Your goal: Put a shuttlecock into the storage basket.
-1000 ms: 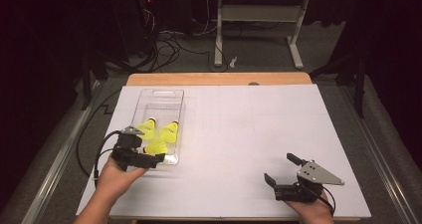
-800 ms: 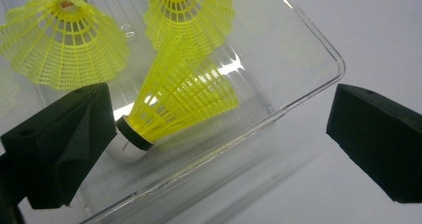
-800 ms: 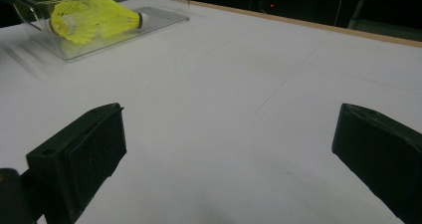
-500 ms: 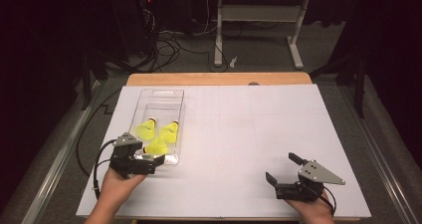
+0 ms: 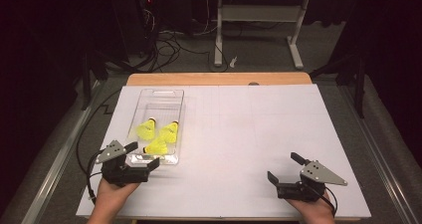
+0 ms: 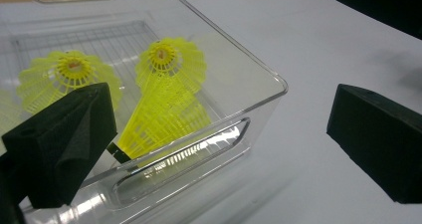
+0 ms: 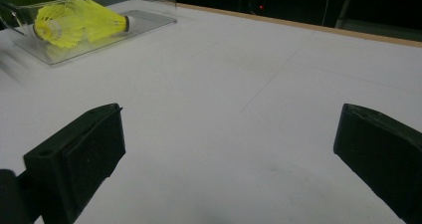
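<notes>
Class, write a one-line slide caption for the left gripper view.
Open left gripper straddles the near corner of a clear plastic box holding yellow shuttlecocks.

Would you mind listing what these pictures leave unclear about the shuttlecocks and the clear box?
- Third shuttlecock: in the left gripper view, cut off by the left edge and the near jaw.
- Clear box: in the right gripper view, cut off by the top-left corner and blurred, so the count inside is unreadable.
- Shuttlecock cork tips: in the high view, too small to judge.
</notes>
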{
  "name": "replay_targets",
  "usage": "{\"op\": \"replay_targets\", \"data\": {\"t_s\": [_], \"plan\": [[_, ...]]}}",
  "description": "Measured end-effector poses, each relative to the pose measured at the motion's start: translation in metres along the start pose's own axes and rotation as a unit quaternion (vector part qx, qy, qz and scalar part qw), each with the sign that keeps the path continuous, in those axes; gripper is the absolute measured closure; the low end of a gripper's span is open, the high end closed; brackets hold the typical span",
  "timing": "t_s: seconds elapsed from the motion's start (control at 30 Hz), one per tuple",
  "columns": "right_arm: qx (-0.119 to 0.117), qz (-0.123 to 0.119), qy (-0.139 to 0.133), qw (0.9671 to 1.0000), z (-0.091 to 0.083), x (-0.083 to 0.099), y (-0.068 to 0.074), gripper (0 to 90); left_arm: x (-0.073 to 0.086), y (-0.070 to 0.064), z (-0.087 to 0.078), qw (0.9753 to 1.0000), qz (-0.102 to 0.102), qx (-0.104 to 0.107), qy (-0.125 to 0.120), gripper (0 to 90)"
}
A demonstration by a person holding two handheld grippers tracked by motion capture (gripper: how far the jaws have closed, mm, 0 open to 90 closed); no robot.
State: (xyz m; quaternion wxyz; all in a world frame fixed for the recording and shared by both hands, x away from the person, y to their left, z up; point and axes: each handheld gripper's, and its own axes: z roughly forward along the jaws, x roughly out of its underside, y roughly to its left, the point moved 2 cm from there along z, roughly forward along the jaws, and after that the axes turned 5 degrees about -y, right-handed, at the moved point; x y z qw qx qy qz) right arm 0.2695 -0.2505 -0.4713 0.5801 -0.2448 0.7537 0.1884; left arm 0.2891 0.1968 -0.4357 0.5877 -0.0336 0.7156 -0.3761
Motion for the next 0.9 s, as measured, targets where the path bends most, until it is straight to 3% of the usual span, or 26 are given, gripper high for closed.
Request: {"op": "replay_targets", "data": {"t_s": [0.07, 0.27, 0.33, 0.4, 0.5, 0.6, 0.9], "plan": [[0.0, -0.002, -0.003, 1.0, -0.001, -0.001, 0.0, 0.5, 0.004, 0.0, -0.003, 1.0, 0.006, 0.007, 0.001, 0.4], [0.005, 0.0, -0.009, 0.9999, -0.004, -0.002, -0.002, 0.5, 0.009, -0.002, -0.01, 0.9993, -0.006, 0.027, -0.023, 0.3], [0.006, 0.002, -0.012, 0.9999, -0.005, -0.002, -0.002, 0.4, 0.014, -0.003, -0.011, 0.9993, 0.0, 0.034, -0.018, 0.3], [0.004, 0.002, -0.014, 0.9999, -0.005, -0.003, -0.003, 0.4, 0.017, -0.003, -0.011, 0.9991, 0.015, 0.033, -0.019, 0.3], [0.001, 0.002, -0.013, 0.9999, -0.004, -0.002, -0.004, 0.4, 0.016, -0.004, -0.01, 0.9992, 0.004, 0.032, -0.023, 0.3], [-0.002, 0.0, -0.013, 0.9999, -0.003, -0.002, -0.003, 0.5, 0.017, -0.006, -0.009, 0.9992, 0.016, 0.028, -0.025, 0.3], [-0.005, -0.003, -0.012, 0.9999, -0.002, -0.003, -0.001, 0.5, 0.016, -0.01, -0.012, 0.9988, 0.023, 0.031, -0.03, 0.3]]}}
